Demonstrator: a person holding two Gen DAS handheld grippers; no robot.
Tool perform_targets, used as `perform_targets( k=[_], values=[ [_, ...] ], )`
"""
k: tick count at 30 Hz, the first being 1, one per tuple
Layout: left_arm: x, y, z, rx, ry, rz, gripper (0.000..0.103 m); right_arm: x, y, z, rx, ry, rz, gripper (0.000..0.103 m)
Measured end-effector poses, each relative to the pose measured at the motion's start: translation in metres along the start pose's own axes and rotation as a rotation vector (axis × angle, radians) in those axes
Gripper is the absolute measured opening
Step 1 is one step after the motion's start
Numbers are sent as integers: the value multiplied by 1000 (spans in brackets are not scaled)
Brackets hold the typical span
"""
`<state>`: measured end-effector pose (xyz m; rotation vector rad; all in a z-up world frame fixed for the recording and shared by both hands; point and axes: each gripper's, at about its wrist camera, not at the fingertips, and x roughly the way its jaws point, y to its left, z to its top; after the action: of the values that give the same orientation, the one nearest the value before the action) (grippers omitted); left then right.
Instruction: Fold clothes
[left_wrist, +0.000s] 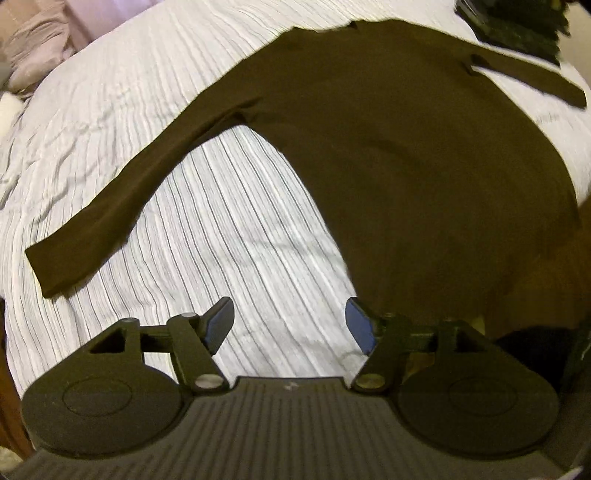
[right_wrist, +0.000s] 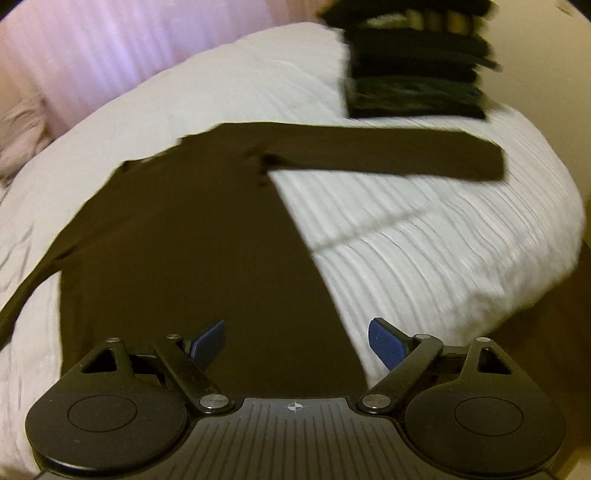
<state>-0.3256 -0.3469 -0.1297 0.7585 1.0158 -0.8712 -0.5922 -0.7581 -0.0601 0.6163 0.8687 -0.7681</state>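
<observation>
Left view only: whole left sleeve (left_wrist: 110, 206) of brown shirt (left_wrist: 406, 166) on striped bed (left_wrist: 240, 229). Right view only: full dark folded stack (right_wrist: 413, 74). Left gripper (left_wrist: 290, 325), right gripper (right_wrist: 297, 343): wide apart, holding nothing.

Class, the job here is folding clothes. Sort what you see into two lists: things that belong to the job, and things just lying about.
Belongs to the job:
- brown long-sleeved top, spread flat
- left gripper, open, empty
- right gripper, open, empty
- stack of dark folded clothes

Just lying about:
- striped white bedcover under the top
- pinkish pillow
</observation>
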Motion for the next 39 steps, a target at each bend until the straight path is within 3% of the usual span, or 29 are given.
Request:
perform_targets(
  k=[10,19,26,39],
  values=[
    [-12,-27,9,-85,-31,-3,65,9,46,32,-263,13,131,87],
    [-20,-18,41,-296,-74,-39,67,26,67,37,-316,159,108,87],
    [-23,-31,61,-223,-92,-20,76,19,83,34,-422,223,108,87],
    [-21,-32,49,-210,-70,-9,79,17,88,22,-425,253,95,87]
  ],
)
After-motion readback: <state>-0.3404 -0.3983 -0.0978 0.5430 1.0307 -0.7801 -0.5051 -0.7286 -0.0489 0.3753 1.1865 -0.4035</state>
